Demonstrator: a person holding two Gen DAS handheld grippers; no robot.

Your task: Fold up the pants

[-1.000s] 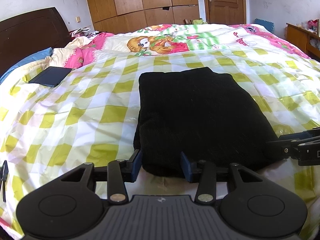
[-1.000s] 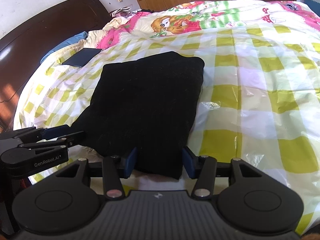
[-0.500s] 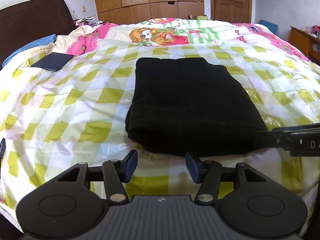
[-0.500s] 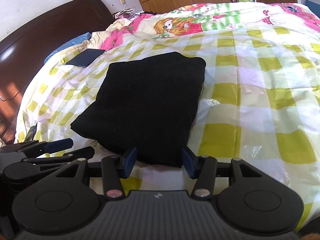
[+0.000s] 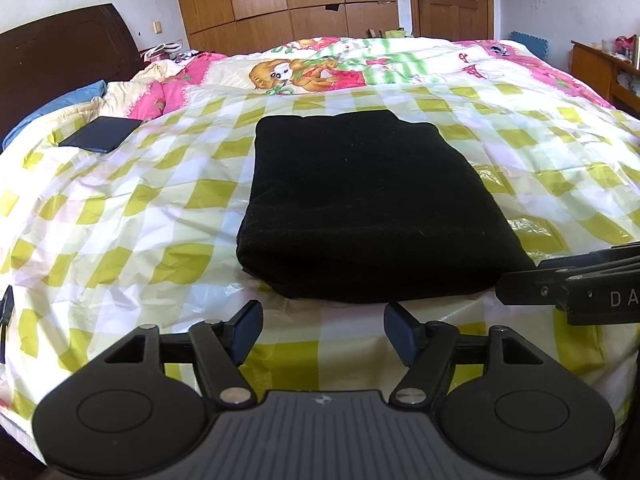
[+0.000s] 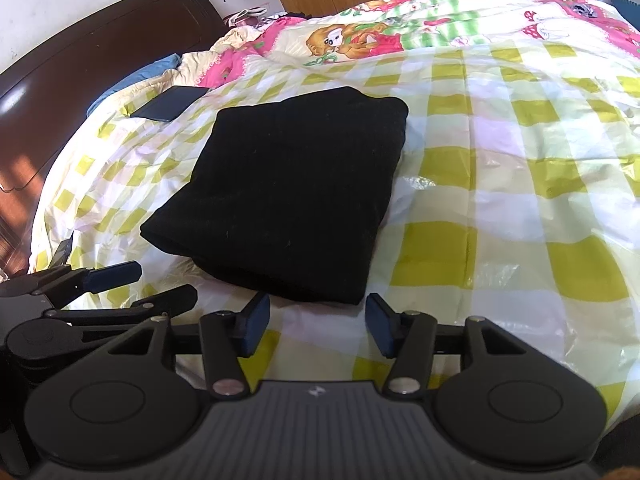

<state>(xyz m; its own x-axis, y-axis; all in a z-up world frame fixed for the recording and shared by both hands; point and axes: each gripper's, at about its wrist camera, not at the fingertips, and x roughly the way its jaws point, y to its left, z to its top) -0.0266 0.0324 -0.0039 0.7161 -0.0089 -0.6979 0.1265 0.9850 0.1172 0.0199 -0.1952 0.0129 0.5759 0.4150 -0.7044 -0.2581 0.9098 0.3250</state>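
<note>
The black pants (image 5: 360, 204) lie as a thick folded rectangle on the yellow-checked cover of the bed (image 5: 120, 220), with their long axis running from the near edge of the bed toward the far cartoon quilt (image 5: 312, 72); the rounded fold faces the near side. Both tools sit just short of that near edge and point down at it. The left hand-held gripper (image 5: 323, 330) is spread, its jaws having just been opening, and nothing is between its blue pads (image 5: 249, 330): only bare cover shows there, and the pants begin just beyond the tips, a little to the right of centre. The right hand-held gripper (image 6: 316, 326) is likewise spread and empty, its jaws having opened slightly, with the near right corner of the pants (image 6: 288, 184) lying just past its tips and touching neither pad. In the right wrist view the left tool (image 6: 108, 292) appears at the near left, apart from the cloth; in the left wrist view the right tool (image 5: 568, 284) stands beside the pants' near right corner. The right one seems marginally closer to the fabric. Judging from the neat stack, the folding looks essentially finished, so any coming move probably means drawing both tools back toward the near side, away from the fold. A dark flat notebook-like thing (image 5: 100, 136) lies at the far left, well apart.
</note>
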